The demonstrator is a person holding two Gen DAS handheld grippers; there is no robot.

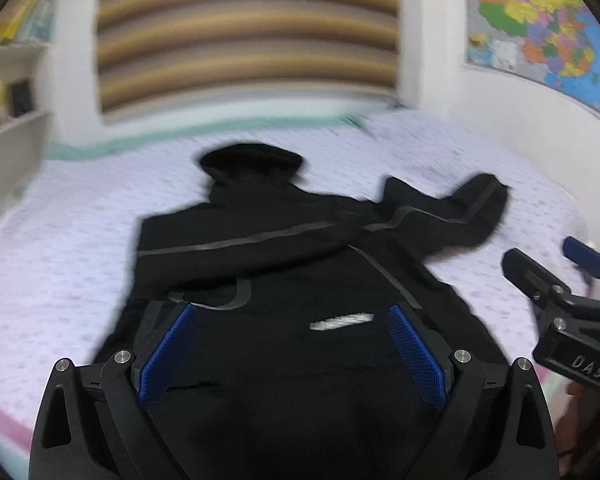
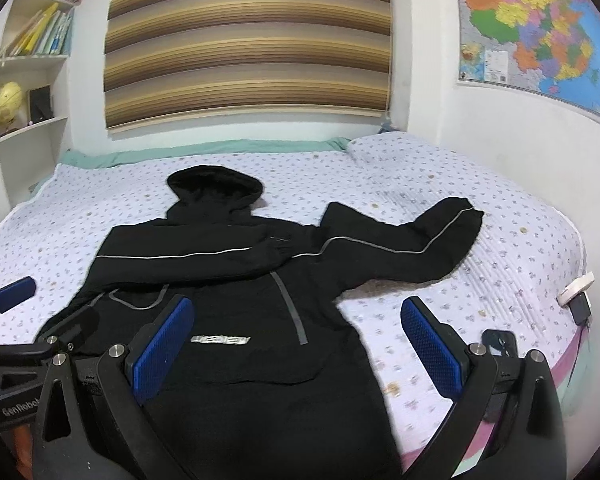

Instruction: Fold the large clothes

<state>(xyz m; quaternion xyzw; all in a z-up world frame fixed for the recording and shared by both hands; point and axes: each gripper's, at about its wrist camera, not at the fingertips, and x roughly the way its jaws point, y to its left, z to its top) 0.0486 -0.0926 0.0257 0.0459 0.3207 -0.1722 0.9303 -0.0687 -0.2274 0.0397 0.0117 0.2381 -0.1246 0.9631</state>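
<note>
Midway through folding, your left gripper and right gripper hover with jaws spread, empty, over the black jacket lying flat on the bed; one sleeve is folded across, and the other sleeve, toward two o'clock, likely comes next.

The room is evenly and softly lit, with no harsh shadows on my bed. My left wrist view is smeared by motion blur: the striped blind, the wall map and the black hooded jacket all lose their edges. My right wrist view is sharp. Both bend strongly toward dark rounded corners. The jacket reads as near-featureless black, its grey piping faintly gleaming.
</note>
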